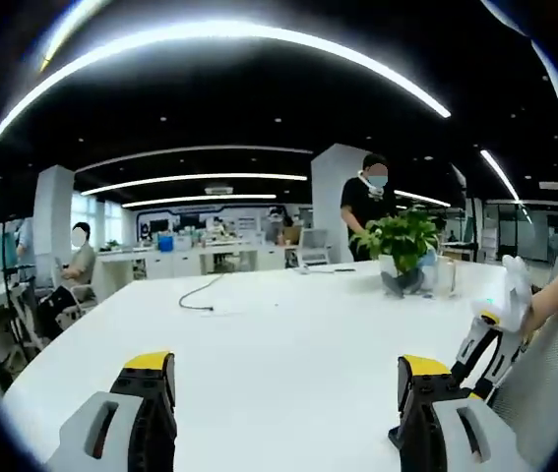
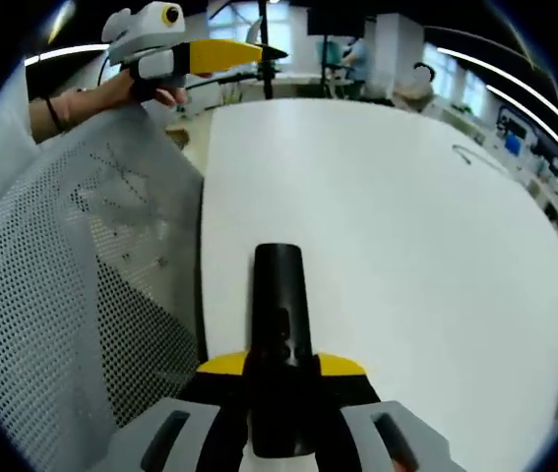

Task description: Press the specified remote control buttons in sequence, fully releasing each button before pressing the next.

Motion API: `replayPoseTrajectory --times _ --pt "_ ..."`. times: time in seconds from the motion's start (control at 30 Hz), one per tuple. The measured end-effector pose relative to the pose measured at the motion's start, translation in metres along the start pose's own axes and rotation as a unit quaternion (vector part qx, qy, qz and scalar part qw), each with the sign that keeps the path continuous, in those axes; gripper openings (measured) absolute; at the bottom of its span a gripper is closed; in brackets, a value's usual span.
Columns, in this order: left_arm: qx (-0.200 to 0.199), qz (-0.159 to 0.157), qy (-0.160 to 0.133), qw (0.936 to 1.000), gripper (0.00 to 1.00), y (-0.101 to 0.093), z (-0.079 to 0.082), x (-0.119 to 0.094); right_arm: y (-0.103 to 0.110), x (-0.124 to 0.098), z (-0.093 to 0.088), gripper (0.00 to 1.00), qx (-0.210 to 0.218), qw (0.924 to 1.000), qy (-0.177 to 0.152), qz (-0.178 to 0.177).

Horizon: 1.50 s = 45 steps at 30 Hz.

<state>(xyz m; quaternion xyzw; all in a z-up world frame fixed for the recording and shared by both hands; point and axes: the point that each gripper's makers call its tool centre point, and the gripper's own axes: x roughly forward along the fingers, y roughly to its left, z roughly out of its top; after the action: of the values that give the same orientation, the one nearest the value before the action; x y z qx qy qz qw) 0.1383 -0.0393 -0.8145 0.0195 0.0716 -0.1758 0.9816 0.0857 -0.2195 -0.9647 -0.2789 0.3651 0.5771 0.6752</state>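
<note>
Jaws first, in the left gripper view: my left gripper (image 1: 283, 413) stands wide open with nothing between its 2 yellow-tipped jaws, hovering over the near edge of the white table (image 1: 288, 324). Far across it sits a potted plant (image 1: 402, 241), with a loose cable (image 1: 200, 295) toward the far edge. My right gripper (image 1: 490, 344) pokes in at the table's right edge, beside a mesh chair back (image 1: 554, 383).

Over to the right gripper view: the right gripper (image 2: 280, 388) is clamped on the black remote control (image 2: 280, 324). Its long axis runs straight out from the jaws, over the table (image 2: 406, 246) close to its left edge, button face up toward my camera. The left gripper (image 2: 175, 49) hangs well off beyond the chair (image 2: 82, 295), in a hand (image 2: 126, 90). So the pressing claw is the free left 1, and I judge it must come across and down onto the buttons.
</note>
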Motion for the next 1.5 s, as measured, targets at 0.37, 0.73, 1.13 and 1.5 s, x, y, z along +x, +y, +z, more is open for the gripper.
replayPoseTrajectory --times 0.37,0.73,1.13,1.5 --pt "-0.008 -0.009 0.022 0.9997 0.91 -0.003 -0.008 0.001 -0.021 0.001 0.002 0.21 -0.009 0.9999 0.01 0.005" --pt "-0.008 -0.007 0.017 0.9998 0.93 -0.002 -0.007 0.001 -0.04 0.002 0.004 0.21 -0.014 0.9998 0.009 0.009" --pt "-0.008 -0.006 0.022 0.9997 0.93 -0.001 -0.009 0.001 -0.065 0.004 0.008 0.21 -0.011 0.9999 0.003 0.004" --pt "-0.005 -0.007 0.028 0.9996 0.93 -0.002 -0.011 0.001 -0.088 0.004 0.01 0.21 -0.006 0.9999 0.009 -0.002"
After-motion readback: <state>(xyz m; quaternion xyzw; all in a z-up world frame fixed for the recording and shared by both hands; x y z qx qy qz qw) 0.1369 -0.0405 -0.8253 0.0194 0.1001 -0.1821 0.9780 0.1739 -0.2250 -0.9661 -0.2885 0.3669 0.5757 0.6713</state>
